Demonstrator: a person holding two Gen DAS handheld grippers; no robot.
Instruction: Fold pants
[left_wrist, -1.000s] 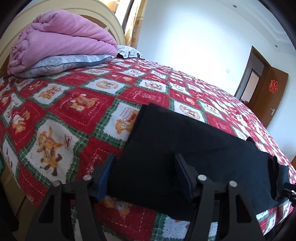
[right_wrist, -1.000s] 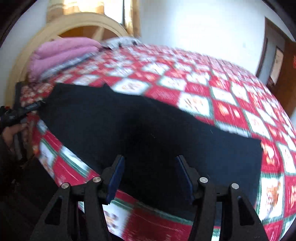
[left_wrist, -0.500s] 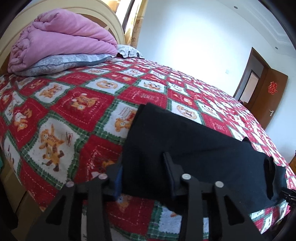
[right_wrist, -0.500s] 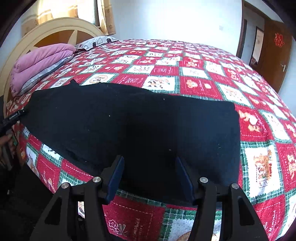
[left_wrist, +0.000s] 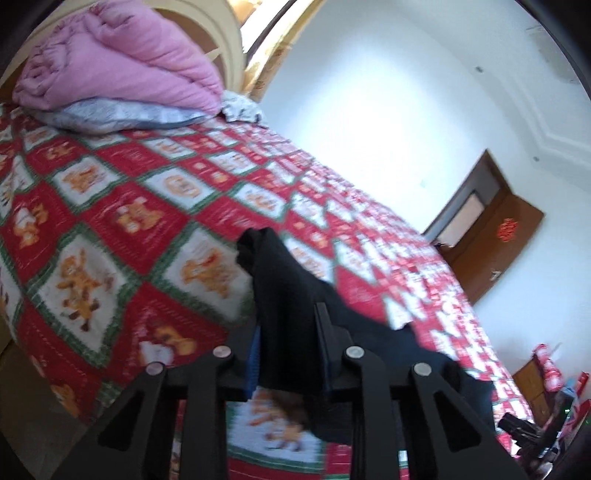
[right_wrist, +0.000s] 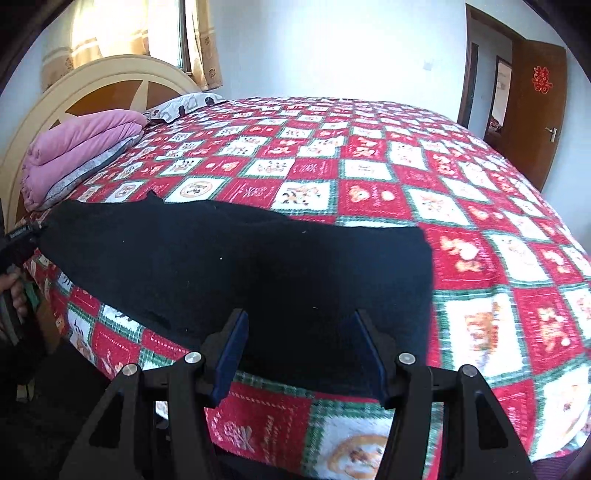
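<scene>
Jaws of the left gripper (left_wrist: 286, 345) are closing on the pants (right_wrist: 236, 266) end, lifted off the bed (right_wrist: 369, 155); the right gripper (right_wrist: 301, 352) is held half open, empty, pants stretching from 12 toward 9 o'clock.

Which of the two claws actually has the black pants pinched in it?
The left gripper: black pants bunch up between its closing jaws. The right gripper hangs open over flat cloth.
</scene>
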